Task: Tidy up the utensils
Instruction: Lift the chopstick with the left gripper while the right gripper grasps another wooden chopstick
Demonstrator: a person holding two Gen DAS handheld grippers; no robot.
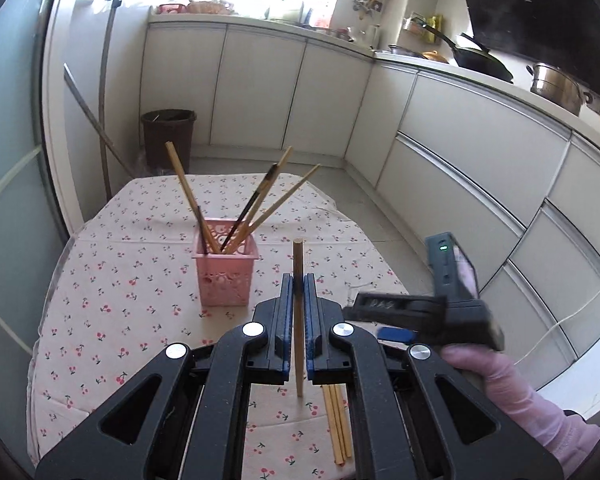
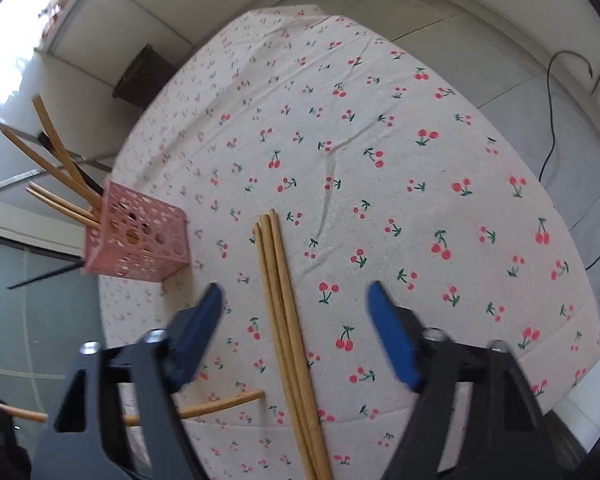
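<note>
The table [image 2: 440, 184] with the cherry cloth carries everything. The pink basket [image 1: 225, 274], already holding several chopsticks, is the landmark. The left gripper [image 1: 299, 312], nearer to the basket, is clamped on one chopstick [image 1: 298, 280] held about upright, just right of the basket. The right gripper [image 2: 296, 316] has its jaws apart, empty, astride three loose chopsticks [image 2: 284, 320], whose long axis runs along the fingers, right of the basket.

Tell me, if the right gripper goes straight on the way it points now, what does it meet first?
Most likely the loose chopsticks lying on the tablecloth: they run between the open right gripper fingers, pointing down at them. Depth is unclear.
</note>
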